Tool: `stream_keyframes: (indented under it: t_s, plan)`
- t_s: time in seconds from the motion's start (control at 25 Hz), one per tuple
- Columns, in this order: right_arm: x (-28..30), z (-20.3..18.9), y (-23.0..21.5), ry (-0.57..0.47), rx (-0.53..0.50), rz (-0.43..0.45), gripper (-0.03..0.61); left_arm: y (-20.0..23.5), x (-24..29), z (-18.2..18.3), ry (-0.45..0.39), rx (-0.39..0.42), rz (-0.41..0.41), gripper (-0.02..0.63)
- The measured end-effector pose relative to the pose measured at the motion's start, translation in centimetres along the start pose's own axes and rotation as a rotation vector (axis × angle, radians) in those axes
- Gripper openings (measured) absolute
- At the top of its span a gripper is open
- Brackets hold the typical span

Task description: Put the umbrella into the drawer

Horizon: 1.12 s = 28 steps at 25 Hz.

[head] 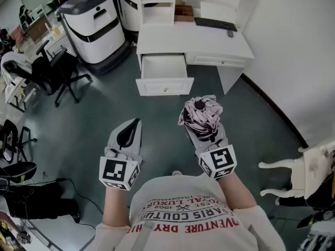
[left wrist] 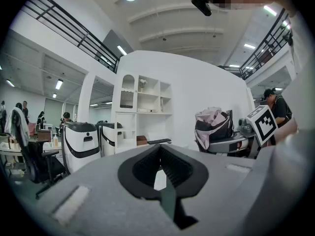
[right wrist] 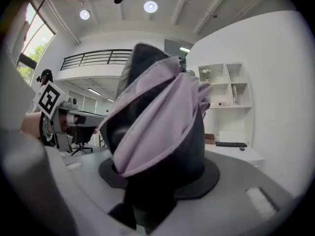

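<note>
A folded pink and black umbrella point(head: 201, 115) stands between the jaws of my right gripper point(head: 208, 127), which is shut on it, held in the air above the grey floor. In the right gripper view the umbrella point(right wrist: 157, 132) fills the middle and hides the fingertips. My left gripper point(head: 135, 124) hangs to the umbrella's left, shut with nothing in it; its black pads point(left wrist: 147, 168) meet at the tip. Ahead stands a white desk point(head: 193, 42) with its left drawer point(head: 165, 86) pulled open; the drawer looks empty.
A keyboard point(head: 215, 23) and a mouse lie on the desk, with a shelf unit point(head: 157, 4) behind. Two white machines point(head: 97, 25) stand to the left, with black office chairs point(head: 52, 72) beside them. A white chair point(head: 309, 166) is at the right.
</note>
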State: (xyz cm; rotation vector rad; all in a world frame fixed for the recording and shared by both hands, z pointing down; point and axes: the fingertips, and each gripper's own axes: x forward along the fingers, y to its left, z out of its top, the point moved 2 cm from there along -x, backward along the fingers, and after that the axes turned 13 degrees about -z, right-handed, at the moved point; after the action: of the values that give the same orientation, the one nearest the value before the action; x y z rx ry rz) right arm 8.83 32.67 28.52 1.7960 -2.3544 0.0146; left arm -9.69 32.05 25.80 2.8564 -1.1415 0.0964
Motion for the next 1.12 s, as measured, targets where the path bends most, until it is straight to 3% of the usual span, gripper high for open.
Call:
stream_keyframes:
  t_s: [0.28,0.72,0.92,1.12]
  plan:
    - [0.3,0.3,1.6,0.001,0.002,-0.005,0.202,0.9,-1.3,0.2,-0.014,-0.005,-0.007,0.004]
    - [0.5,-1.7,4.9,0.033,0.032,0.003,0.202,2.3,-4.1,-2.3,0.013,-0.032,-0.009,0.003]
    - [3.5,-3.2,3.8,0.062,0.038,0.026,0.202,4.2,-2.3,-3.7,0.037,-0.049,0.018,0.003]
    - [9.1,-4.4,0.6,0.064,0.031,0.058,0.202,6.6,2.8,-4.9,0.046,-0.041,0.034,0.003]
